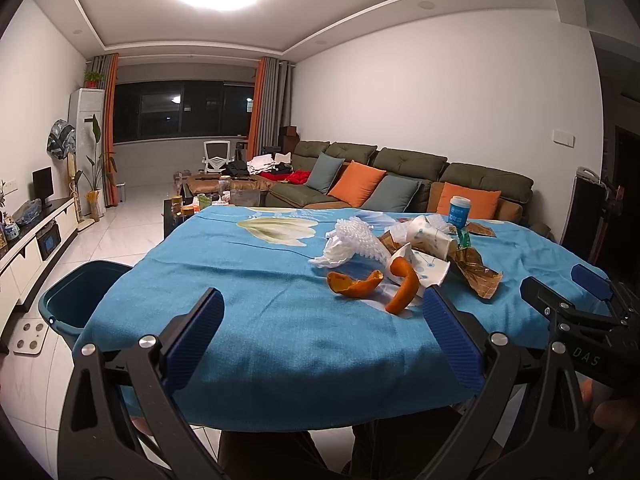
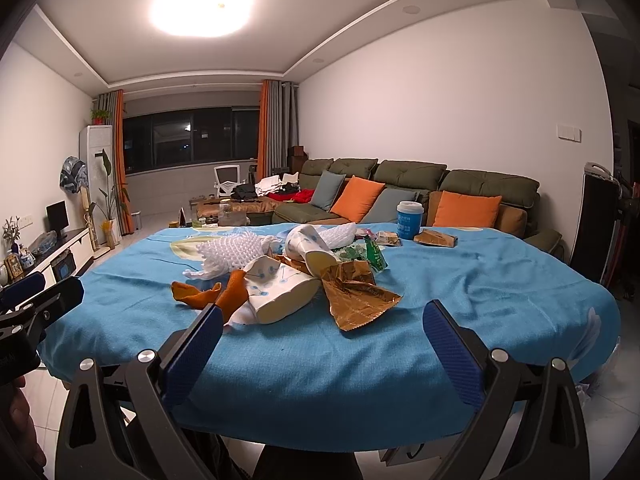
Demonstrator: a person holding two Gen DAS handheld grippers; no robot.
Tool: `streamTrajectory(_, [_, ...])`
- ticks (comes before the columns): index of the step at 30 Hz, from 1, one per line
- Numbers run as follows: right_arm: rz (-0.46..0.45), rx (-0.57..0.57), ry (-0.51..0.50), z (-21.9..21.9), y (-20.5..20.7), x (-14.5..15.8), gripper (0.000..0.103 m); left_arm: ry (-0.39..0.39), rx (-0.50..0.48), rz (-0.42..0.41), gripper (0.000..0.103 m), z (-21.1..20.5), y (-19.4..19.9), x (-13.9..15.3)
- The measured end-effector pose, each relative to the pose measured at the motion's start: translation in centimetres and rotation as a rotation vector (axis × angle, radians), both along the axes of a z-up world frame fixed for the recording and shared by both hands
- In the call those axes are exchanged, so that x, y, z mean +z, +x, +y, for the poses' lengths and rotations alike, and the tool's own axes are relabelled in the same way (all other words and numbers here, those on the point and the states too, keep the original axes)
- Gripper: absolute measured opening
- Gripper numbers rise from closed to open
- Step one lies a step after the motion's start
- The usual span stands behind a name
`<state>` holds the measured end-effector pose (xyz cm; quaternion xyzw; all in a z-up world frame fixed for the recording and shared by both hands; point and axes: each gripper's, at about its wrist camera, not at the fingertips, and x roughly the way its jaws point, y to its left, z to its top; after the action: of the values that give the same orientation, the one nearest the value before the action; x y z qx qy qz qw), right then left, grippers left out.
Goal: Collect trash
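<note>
Both my grippers, left (image 1: 322, 330) and right (image 2: 322, 342), are spread wide, empty. Next I pinch the peel (image 1: 402, 286) for the bin (image 1: 66, 306).

A home living room: sofa (image 1: 400, 176), curtains (image 1: 264, 100), television (image 1: 43, 184).

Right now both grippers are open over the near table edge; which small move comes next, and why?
Probably ease the left gripper forward onto the nearest orange peel. Both it and the right gripper are open and empty, the peel lies closest to the left gripper's right finger, and the teal bin sits off the table's left side.
</note>
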<state>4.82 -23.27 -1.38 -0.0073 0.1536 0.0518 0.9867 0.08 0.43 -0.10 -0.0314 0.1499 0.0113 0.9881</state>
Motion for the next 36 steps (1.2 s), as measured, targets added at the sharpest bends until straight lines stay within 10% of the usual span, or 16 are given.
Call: streamTrajectory(36, [0.021,0.052,-0.019,1.2,1.2,-0.4,0.096,-0.022,0.0,0.058,0.098,0.8,1.8,-0.9])
